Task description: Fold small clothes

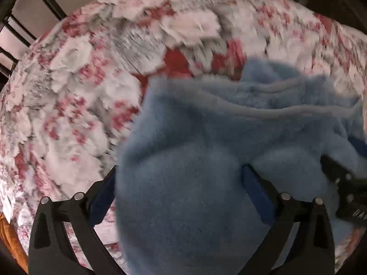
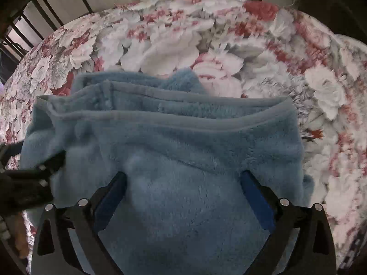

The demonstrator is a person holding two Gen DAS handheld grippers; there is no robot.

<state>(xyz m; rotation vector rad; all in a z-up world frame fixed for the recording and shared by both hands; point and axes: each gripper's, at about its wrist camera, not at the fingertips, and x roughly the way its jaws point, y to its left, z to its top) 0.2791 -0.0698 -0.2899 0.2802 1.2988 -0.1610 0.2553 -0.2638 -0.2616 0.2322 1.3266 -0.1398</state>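
A light blue fleece garment lies bunched in folded layers on a floral bedspread. In the left wrist view my left gripper stands wide open, its blue-padded fingers spread with fleece between and over them. The right gripper's black body shows at the right edge. In the right wrist view the garment fills the middle, hem bands stacked at its far edge. My right gripper is wide open over the fleece. The left gripper shows at the garment's left side.
The bedspread has white, grey and red flowers and spreads far beyond the garment. A dark metal bed frame with bars stands at the far left, with a pale wall behind. Something orange shows at the lower left edge.
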